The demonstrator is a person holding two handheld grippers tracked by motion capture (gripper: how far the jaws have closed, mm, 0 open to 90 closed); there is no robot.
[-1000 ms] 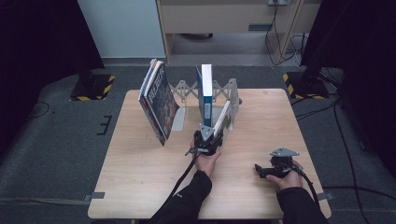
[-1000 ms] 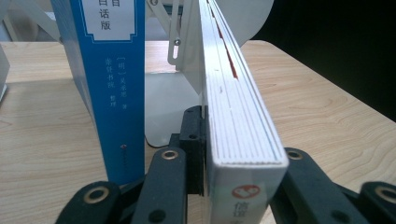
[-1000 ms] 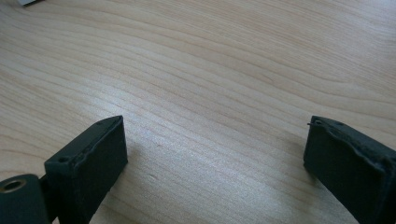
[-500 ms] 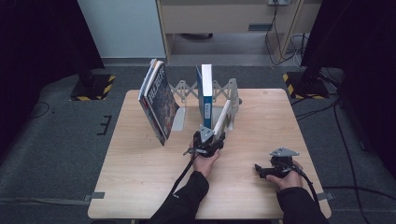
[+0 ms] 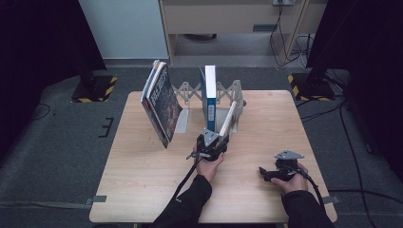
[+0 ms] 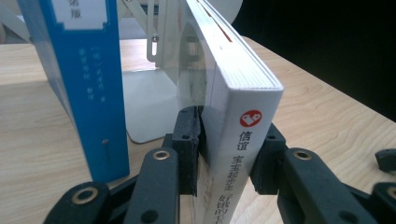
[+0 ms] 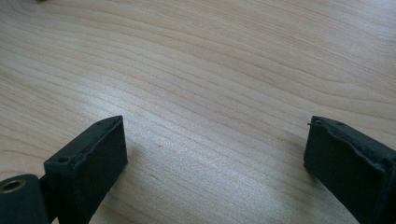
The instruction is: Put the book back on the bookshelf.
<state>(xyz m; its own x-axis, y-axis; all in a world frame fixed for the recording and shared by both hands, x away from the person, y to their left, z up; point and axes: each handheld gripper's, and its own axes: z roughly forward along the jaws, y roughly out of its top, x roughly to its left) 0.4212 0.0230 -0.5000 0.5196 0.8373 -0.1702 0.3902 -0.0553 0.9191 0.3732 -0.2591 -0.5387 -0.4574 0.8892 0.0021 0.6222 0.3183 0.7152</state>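
A white book [image 5: 228, 121] leans tilted against the right end of a white expanding book rack [image 5: 236, 92]. Its spine with a red logo [image 6: 243, 140] faces me. My left gripper [image 5: 215, 138] has its jaws on either side of that spine; they have just been closing, and both pads [image 6: 189, 140] press on the covers. A blue book [image 5: 209, 95] stands upright in the rack, to the left of the white one [image 6: 88, 93]. My right gripper [image 5: 263, 172] rests on the table near the front right, open, with bare wood between its jaws [image 7: 215, 149].
Some magazines [image 5: 161, 102] lean together at the rack's left end. A flat metal bookend plate [image 6: 147, 107] lies between the blue and white books. The wooden table [image 5: 142, 180] has free room in front. Cables trail from both grippers toward the front edge.
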